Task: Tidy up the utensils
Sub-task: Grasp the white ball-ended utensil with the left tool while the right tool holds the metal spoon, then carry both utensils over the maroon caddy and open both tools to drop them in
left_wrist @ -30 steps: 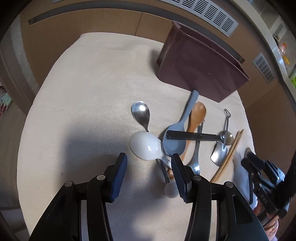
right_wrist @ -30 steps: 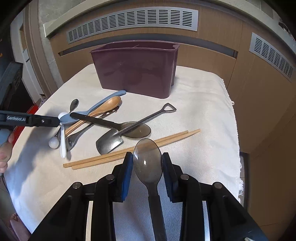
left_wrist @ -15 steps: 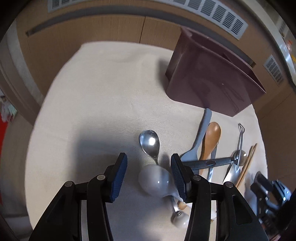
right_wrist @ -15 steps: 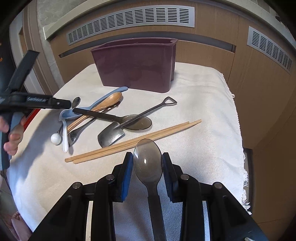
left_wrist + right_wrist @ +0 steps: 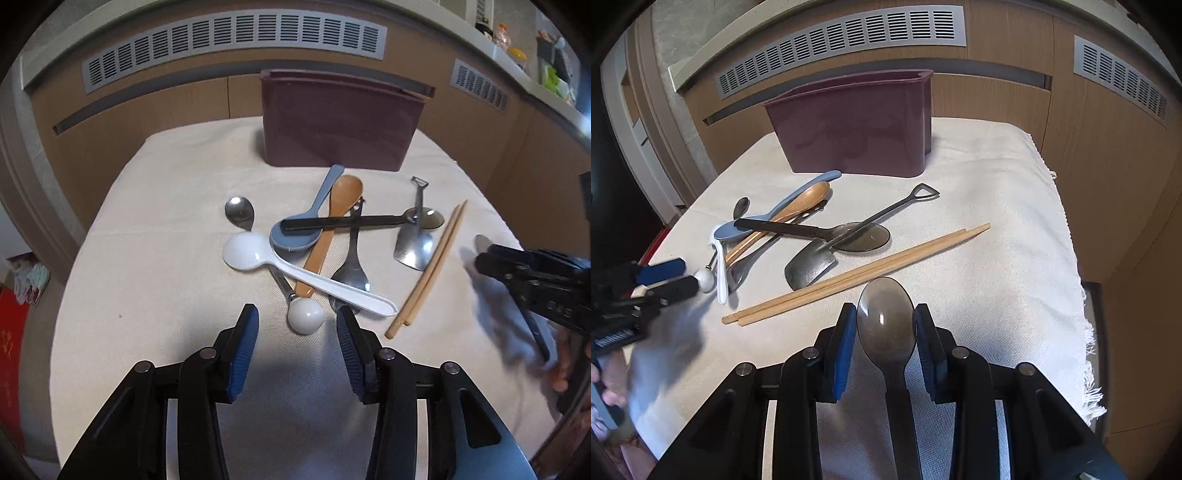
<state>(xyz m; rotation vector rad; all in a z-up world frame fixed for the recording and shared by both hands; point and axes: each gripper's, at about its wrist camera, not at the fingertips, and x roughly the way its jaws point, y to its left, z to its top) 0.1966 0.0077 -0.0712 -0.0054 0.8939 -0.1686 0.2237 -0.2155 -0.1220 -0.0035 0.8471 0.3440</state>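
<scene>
My left gripper (image 5: 297, 345), jaws just narrowing but empty, faces the ball-ended spoon (image 5: 306, 316) in the near pile; I should centre on its ball. My right gripper (image 5: 885, 341) clamps a smoky spoon (image 5: 886, 325); the bin (image 5: 857, 125) stands far.

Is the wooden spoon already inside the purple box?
No, the wooden spoon lies on the cloth in the pile, in front of the purple box.
</scene>
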